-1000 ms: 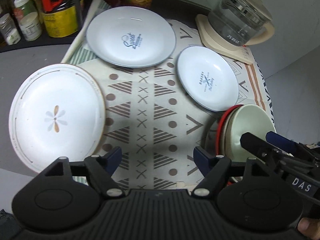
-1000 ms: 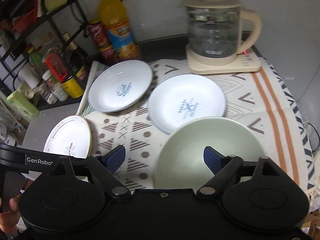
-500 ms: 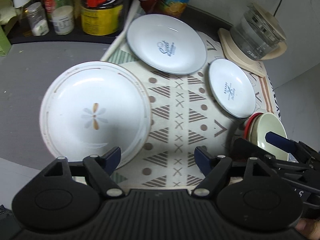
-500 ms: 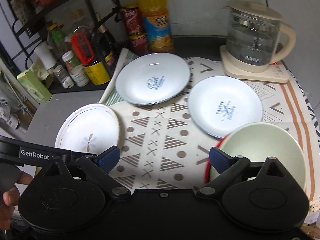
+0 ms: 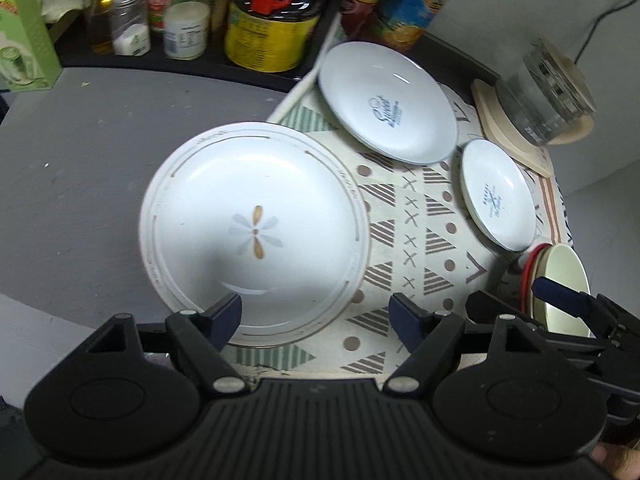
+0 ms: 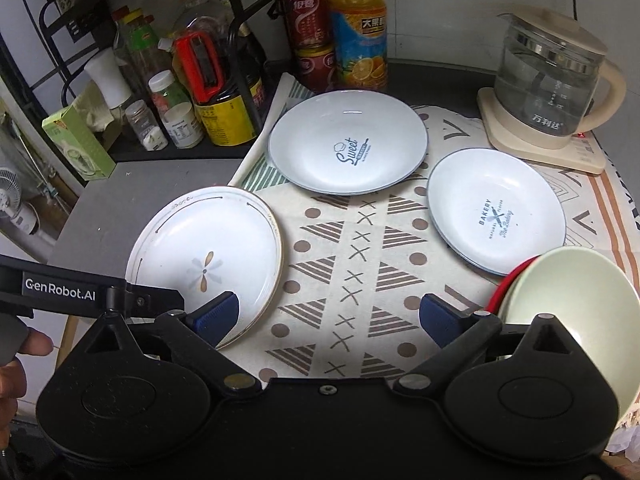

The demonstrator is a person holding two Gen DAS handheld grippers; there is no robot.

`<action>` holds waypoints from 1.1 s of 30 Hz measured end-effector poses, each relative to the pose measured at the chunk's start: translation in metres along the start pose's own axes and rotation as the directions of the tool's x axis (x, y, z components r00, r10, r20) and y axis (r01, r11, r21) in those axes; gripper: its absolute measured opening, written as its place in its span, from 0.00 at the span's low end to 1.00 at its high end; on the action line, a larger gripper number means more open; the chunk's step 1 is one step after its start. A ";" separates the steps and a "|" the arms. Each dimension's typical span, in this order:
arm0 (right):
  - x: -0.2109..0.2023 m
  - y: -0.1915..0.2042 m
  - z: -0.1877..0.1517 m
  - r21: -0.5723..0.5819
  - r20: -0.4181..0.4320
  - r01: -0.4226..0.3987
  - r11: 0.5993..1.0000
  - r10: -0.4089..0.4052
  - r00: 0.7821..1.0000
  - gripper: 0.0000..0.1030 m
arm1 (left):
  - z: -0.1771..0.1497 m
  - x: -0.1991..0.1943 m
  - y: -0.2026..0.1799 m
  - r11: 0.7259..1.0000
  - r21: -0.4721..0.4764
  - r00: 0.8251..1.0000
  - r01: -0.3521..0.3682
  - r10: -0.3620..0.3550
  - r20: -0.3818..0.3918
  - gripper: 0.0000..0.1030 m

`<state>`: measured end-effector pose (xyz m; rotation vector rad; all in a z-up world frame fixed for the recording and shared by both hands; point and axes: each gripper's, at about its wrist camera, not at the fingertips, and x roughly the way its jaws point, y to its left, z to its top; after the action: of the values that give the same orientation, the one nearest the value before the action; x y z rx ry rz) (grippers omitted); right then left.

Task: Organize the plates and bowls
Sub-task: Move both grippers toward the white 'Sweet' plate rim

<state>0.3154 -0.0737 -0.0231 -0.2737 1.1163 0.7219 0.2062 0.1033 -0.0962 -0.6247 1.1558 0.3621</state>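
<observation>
Okay, status on the plates and bowls:
left gripper [image 5: 316, 314]: jaws apart, nothing between them; hangs over the near rim of the flower plate [image 5: 254, 234], not touching as far as I can tell. Looks lined up for a rim pinch.
right gripper [image 6: 330, 316]: jaws have just been opening, now wide, nothing between them, only patterned cloth [image 6: 352, 264] below. Sits just left of the green bowl [image 6: 572, 312], pads clear of it.
flower plate: flat at the left, half on the cloth edge, half on the bare grey tabletop [image 5: 80, 152]. Overhanging rim gives a jaw room to get under.
"Sweet" plate [image 6: 348, 142]: far centre of the cloth, flat, alone.
"Bakery" plate [image 6: 496, 210]: right of it, smaller, near rim just beside the bowl stack.
green bowl: near right corner, nested in a red-rimmed bowl [image 6: 508, 280]; so bowls look grouped already.
kettle [image 6: 552, 92]: far right on its base, clear of the work.
bottles and jars [image 6: 192, 92]: back left, beyond the cloth.
judgement: bowls done, three plates not yet stacked; flower plate is probably next.
risk: glazed rim, shallow pinch could slip.
</observation>
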 end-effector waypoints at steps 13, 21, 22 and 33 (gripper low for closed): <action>0.018 -0.014 0.022 0.005 0.012 0.000 1.000 0.000 1.000 0.96 | 0.024 0.010 0.010 0.996 -0.083 0.999 -0.010 0.012 0.032 0.77; 0.034 -0.045 0.054 0.027 0.033 -0.026 0.999 0.025 0.999 0.95 | 0.049 0.023 0.001 0.985 -0.170 0.997 0.032 -0.020 0.069 0.76; 0.037 -0.049 0.058 0.035 0.031 -0.022 0.999 0.021 0.999 0.92 | 0.052 0.026 0.001 0.983 -0.179 0.997 0.033 -0.021 0.070 0.76; 0.071 -0.092 0.102 0.104 0.020 -0.047 0.993 0.046 0.999 0.83 | 0.097 0.060 -0.007 0.955 -0.290 0.995 0.054 -0.026 0.100 0.71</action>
<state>0.4660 -0.0595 -0.0553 -0.1525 1.1429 0.7031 0.3041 0.1561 -0.1247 -0.8794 1.0038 0.5287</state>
